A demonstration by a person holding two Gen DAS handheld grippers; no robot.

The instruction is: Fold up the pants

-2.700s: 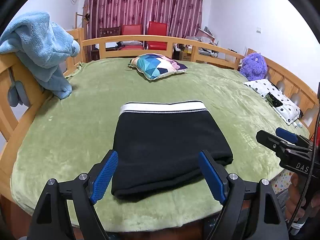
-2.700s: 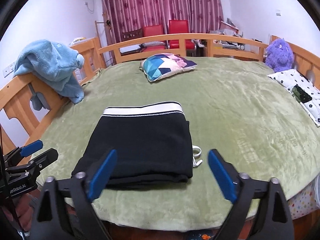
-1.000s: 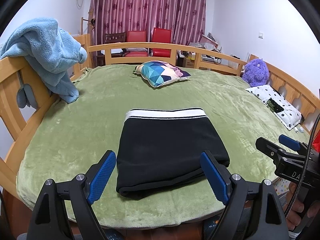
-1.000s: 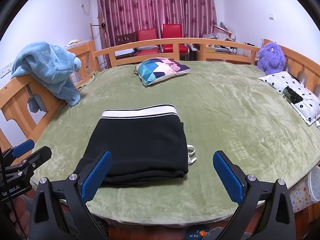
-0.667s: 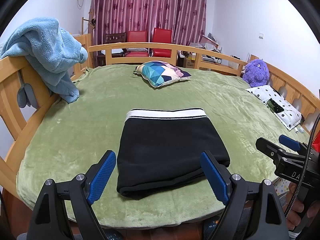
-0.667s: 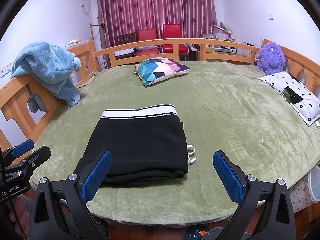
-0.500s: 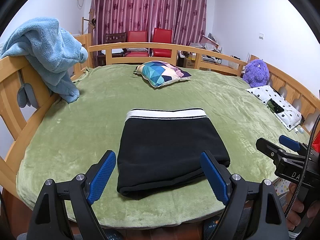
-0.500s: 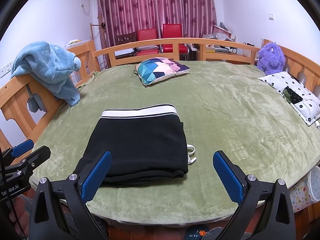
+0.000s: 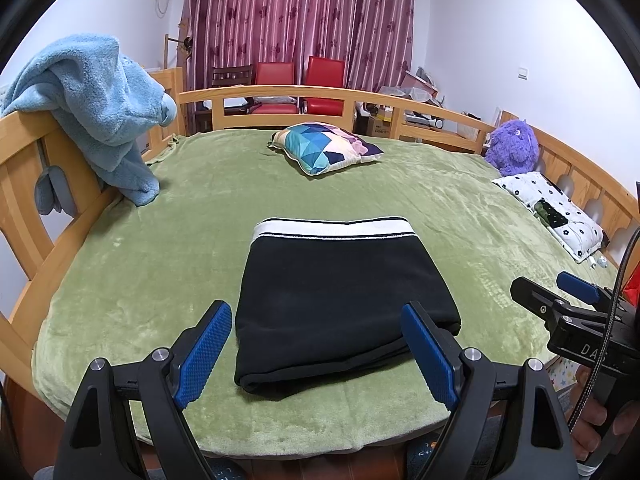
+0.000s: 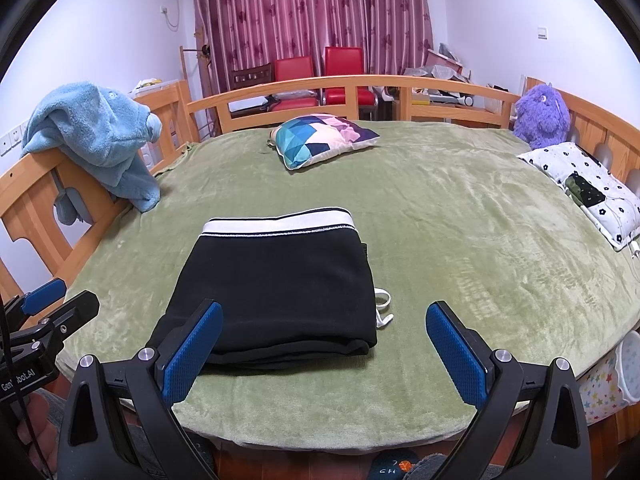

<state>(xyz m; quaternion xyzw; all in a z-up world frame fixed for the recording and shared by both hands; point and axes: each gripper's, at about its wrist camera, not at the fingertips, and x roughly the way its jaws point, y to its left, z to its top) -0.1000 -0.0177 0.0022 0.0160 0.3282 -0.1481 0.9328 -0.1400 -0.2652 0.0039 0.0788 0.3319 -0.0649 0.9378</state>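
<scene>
Left wrist view: left gripper (image 9: 320, 352) spread wide, empty, above the near bed edge. Folded black pants (image 9: 340, 304) lie flat on the green blanket (image 9: 160, 248), waistband far.

Right wrist view: right gripper (image 10: 324, 350) wide apart, holding nothing; pants (image 10: 280, 292) near-left, white drawstring (image 10: 382, 310) poking out right.

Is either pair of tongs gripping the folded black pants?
No: the folded black pants with a white waistband lie free on the green blanket, clear of both open pairs of tongs.

Pants (image 9: 340, 292) lie on blanket (image 9: 160, 248); cushion (image 9: 326, 146) behind.
</scene>
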